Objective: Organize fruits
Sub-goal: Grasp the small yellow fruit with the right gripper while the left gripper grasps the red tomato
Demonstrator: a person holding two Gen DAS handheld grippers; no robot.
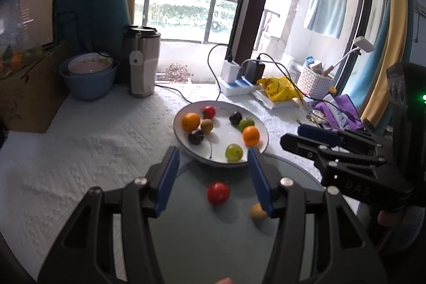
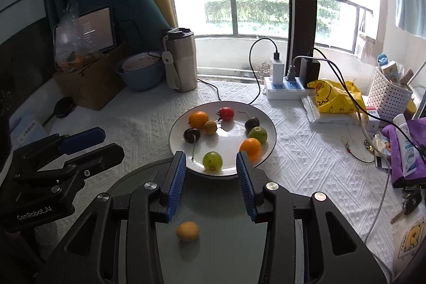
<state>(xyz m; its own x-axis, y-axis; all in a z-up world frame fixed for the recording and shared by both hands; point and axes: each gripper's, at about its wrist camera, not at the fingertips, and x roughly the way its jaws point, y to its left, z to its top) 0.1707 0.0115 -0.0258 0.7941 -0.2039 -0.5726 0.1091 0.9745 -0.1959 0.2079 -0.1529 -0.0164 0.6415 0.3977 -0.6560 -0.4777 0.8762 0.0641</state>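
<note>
A white plate (image 1: 226, 129) holds several small fruits: two oranges, a red tomato, two green fruits, two dark plums and a brown one. In front of it lies a grey round plate (image 1: 207, 230) with a red tomato (image 1: 218, 193) and a small yellow fruit (image 1: 257, 211). My left gripper (image 1: 213, 164) is open above the grey plate, the red tomato between its fingers. My right gripper (image 2: 210, 164) is open and empty over the grey plate (image 2: 213, 244), near the white plate's (image 2: 226, 132) front rim, with the yellow fruit (image 2: 187, 230) below it.
A steel tumbler (image 2: 181, 60), blue bowls (image 2: 139, 73) and a cardboard box (image 2: 90, 81) stand at the back left. A power strip with cables (image 2: 285, 87), a yellow bag (image 2: 332, 95), a white basket (image 2: 391, 95) and purple cloth (image 2: 407, 145) crowd the right.
</note>
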